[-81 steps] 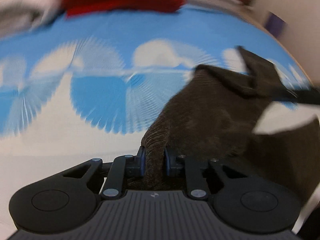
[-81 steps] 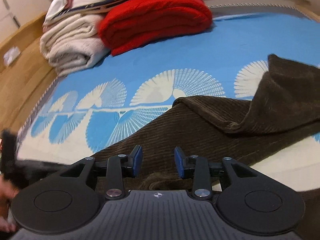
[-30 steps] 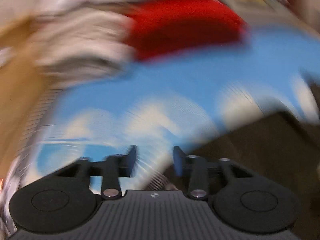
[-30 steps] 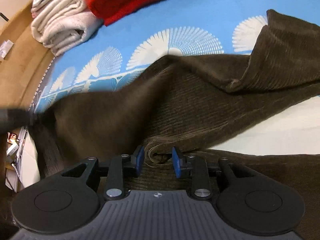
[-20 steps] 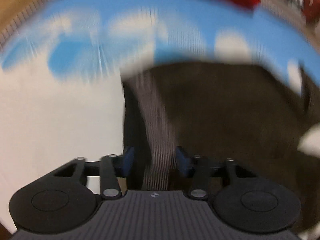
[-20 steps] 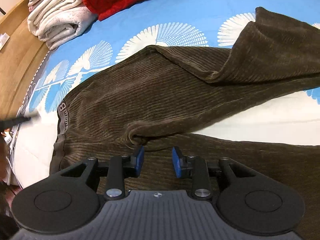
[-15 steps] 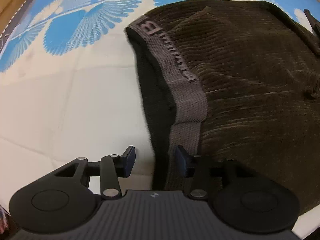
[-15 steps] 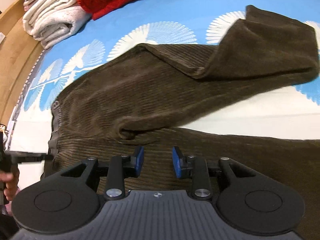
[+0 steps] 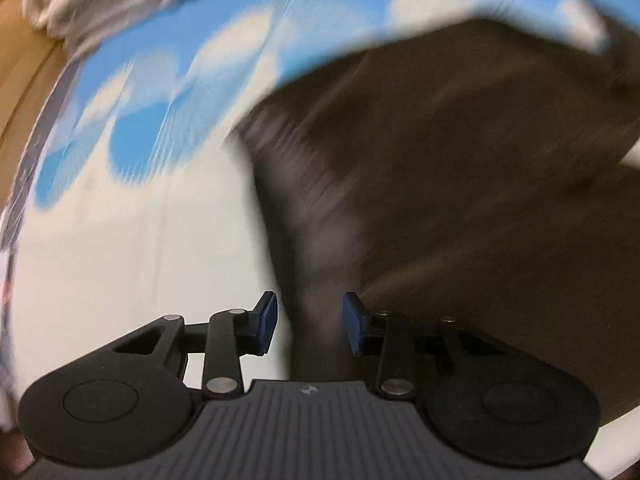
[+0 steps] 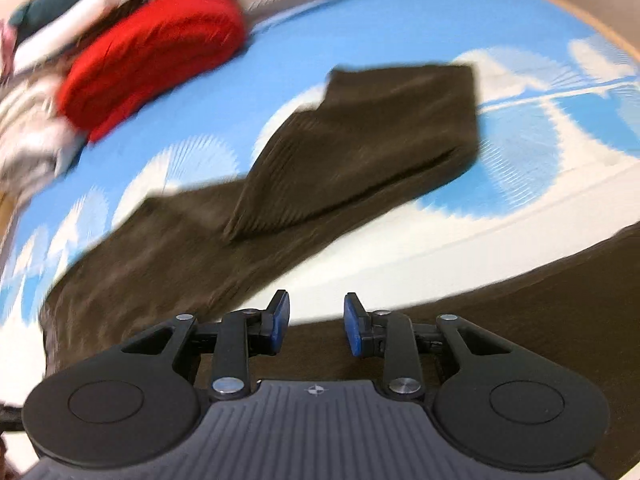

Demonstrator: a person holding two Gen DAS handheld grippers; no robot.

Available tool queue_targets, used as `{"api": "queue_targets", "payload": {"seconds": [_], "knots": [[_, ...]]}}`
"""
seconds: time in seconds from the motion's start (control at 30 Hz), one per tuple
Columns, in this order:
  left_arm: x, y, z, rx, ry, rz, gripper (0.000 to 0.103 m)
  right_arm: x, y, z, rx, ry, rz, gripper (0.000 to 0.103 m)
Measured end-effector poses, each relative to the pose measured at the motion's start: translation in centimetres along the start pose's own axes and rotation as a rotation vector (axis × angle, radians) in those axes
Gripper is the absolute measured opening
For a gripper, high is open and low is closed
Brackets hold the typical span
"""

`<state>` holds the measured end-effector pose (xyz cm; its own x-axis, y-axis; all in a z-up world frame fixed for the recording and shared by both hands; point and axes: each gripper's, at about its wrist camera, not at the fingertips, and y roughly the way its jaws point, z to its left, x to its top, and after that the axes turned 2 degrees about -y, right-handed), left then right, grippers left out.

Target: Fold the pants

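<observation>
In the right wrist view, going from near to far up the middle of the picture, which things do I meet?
Hand-held gripper → near trouser leg → white strip of sheet → folded-back far leg → blue sheet.

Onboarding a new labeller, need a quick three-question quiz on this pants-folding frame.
1. True or false: the brown pants lie on a blue-and-white sheet.
2. The folded blanket beyond the pants is: A green, B red, C yellow.
3. In the right wrist view, which pant leg is doubled back on itself, far or near?
Key: 1 true; 2 B; 3 far.
</observation>
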<state>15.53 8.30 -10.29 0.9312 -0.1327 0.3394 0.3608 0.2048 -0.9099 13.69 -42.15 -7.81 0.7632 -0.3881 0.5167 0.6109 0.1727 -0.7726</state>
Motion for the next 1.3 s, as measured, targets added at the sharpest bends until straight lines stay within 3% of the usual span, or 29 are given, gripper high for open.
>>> {"api": "queue_targets", "payload": {"seconds": [0.07,0.17,0.23,0.3,0.4,0.53,0.63,0.8,0.9,0.97,1.03,1.07,1.1,1.2,1.3], "knots": [[2.0,-3.1,-2.3,-0.128,-0.045,-0.105,0.04,0.6,-0.7,-1.7,-0.016,0.027,-0.049,0.009],[4.7,-5.9,-7.0,-0.294,-0.038,-0.221,0.041,1.4,-1.7,-4.4,-0.024,0.095,-0.115,0.007],[5.5,-6.4,-10.3,-0.394,-0.009,-0.292,0.043,1.9,-1.9,-6.0,-0.016,0.149,-0.144,0.008],[5.7,-5.3,-12.9,-0.441,0.016,-0.31,0.043,2.2,-2.2,-7.4,0.008,0.195,-0.168,0.011],[5.8,-2.9,-16.1,-0.462,0.08,-0.234,0.043,2.8,-2.3,-9.2,0.031,0.219,-0.209,0.011],[6.3,-0.6,-17.9,-0.454,0.2,-0.261,0.052,4.1,-1.1,-12.2,0.053,0.252,-0.232,0.011],[6.9,1.3,-18.9,-0.5,0.223,-0.25,0.06,5.6,0.4,-14.3,0.043,0.278,-0.251,0.011],[7.4,2.7,-19.8,-0.487,0.238,-0.251,0.061,8.4,4.3,-17.4,0.043,0.364,-0.248,0.012],[8.2,3.9,-20.4,-0.513,0.211,-0.211,0.059,9.8,7.1,-18.4,0.052,0.38,-0.239,0.019],[8.4,4.6,-21.2,-0.527,0.224,-0.186,0.058,10.5,9.0,-18.9,0.062,0.396,-0.236,0.028],[8.2,4.7,-21.9,-0.526,0.253,-0.182,0.054,11.4,10.8,-19.6,0.061,0.428,-0.239,0.035],[8.2,5.0,-22.2,-0.509,0.263,-0.177,0.044,11.8,11.5,-20.1,0.057,0.45,-0.249,0.039],[8.2,5.3,-22.4,-0.493,0.263,-0.172,0.028,12.2,12.0,-20.5,0.053,0.468,-0.26,0.041],[9.0,6.3,-21.7,-0.496,0.175,-0.141,0.009,12.9,13.9,-21.1,0.057,0.502,-0.273,0.041],[9.9,5.8,-20.5,-0.506,0.104,-0.121,0.007,13.8,16.2,-20.9,0.046,0.457,-0.245,0.042]]}}
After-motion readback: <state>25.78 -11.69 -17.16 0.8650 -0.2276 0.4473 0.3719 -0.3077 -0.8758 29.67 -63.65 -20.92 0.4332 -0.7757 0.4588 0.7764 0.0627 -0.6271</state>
